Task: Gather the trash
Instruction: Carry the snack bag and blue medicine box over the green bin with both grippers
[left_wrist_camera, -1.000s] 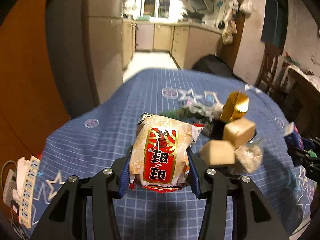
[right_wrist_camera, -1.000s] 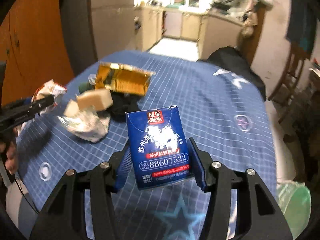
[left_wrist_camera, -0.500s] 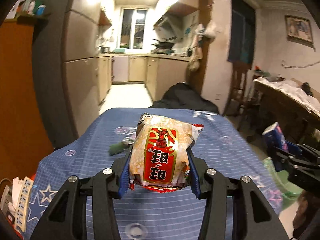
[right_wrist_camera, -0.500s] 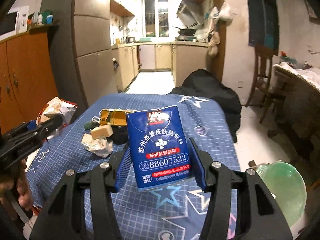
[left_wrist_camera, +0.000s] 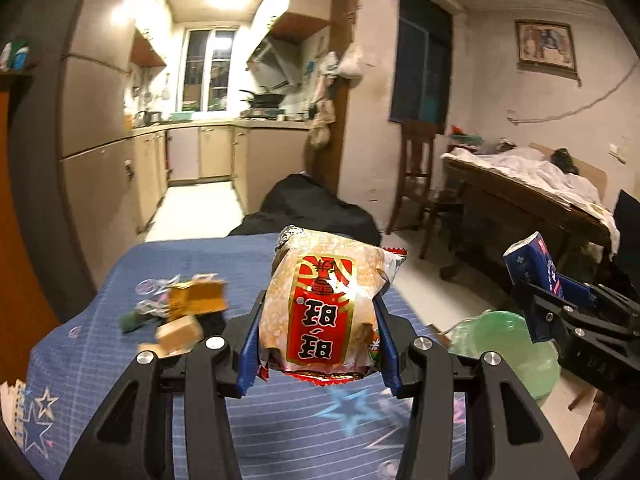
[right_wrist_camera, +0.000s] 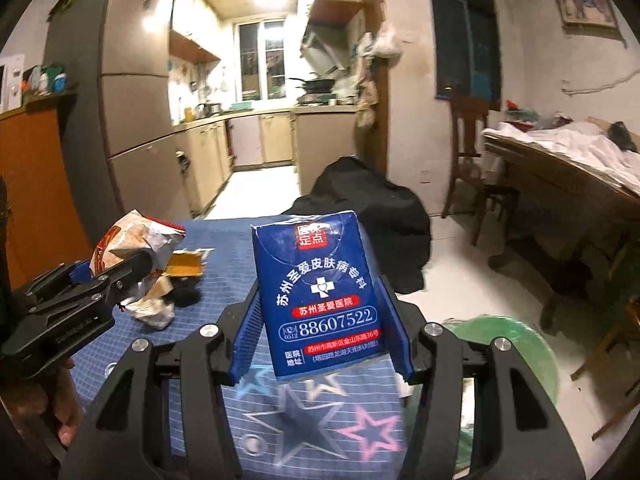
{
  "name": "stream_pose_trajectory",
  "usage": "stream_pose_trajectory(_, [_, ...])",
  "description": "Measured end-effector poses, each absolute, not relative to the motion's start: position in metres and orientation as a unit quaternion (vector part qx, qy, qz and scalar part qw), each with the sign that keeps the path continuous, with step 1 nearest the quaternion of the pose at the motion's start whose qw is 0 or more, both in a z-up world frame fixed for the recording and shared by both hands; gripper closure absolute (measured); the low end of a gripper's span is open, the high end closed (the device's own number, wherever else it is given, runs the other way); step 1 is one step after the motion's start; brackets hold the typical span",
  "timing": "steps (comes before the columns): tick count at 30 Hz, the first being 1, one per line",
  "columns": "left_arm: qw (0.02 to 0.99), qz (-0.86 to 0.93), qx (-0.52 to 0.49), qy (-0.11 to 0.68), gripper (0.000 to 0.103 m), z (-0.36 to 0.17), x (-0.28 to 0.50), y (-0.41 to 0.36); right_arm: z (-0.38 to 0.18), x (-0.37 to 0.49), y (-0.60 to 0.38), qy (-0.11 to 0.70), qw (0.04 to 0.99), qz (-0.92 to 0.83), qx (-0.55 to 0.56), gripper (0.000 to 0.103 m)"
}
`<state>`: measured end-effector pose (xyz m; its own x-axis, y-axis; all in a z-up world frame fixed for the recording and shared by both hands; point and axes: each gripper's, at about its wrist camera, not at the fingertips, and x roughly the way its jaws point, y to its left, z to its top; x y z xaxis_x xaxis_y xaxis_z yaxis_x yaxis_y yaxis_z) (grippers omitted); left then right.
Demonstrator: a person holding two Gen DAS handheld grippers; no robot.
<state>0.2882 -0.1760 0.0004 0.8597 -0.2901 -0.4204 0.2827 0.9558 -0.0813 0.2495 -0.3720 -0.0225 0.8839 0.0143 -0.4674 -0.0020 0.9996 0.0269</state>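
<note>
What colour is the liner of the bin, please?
Translucent green bin liner, clearest in the right wrist view.

Left gripper (left_wrist_camera: 318, 350) clamps a snack packet (left_wrist_camera: 320, 304) above the blue tablecloth (left_wrist_camera: 280, 432). Right of the packet, the right gripper (left_wrist_camera: 532, 300) grips a blue carton (left_wrist_camera: 530, 262) over a green bin (left_wrist_camera: 508, 344).

both tools share one build. the left gripper (left_wrist_camera: 318, 354) has matte black, angular plastic link arms with triangular cut-outs, round silver screws at the joints, and flat blue ribbed pads (left_wrist_camera: 246, 354) lining its fingers. the right gripper (right_wrist_camera: 320, 338) matches it: black linkage, silver screw heads, blue ridged pads (right_wrist_camera: 244, 342). the left one's black side carries small, faint lettering.
</note>
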Motion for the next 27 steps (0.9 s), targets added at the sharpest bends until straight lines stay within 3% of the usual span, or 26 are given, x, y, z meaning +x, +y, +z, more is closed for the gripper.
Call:
stream_pose_trajectory(10, [0.951, -0.221, 0.012, 0.216, 0.054, 0.016, 0.292, -0.284, -0.014, 0.231, -0.454, 0.233, 0.969, -0.072, 0.026, 0.051])
stream_pose_trajectory(27, [0.911, -0.302, 0.057, 0.276, 0.054, -0.025, 0.321, -0.463, -0.045, 0.225, -0.566, 0.285, 0.944, -0.156, 0.056, 0.051])
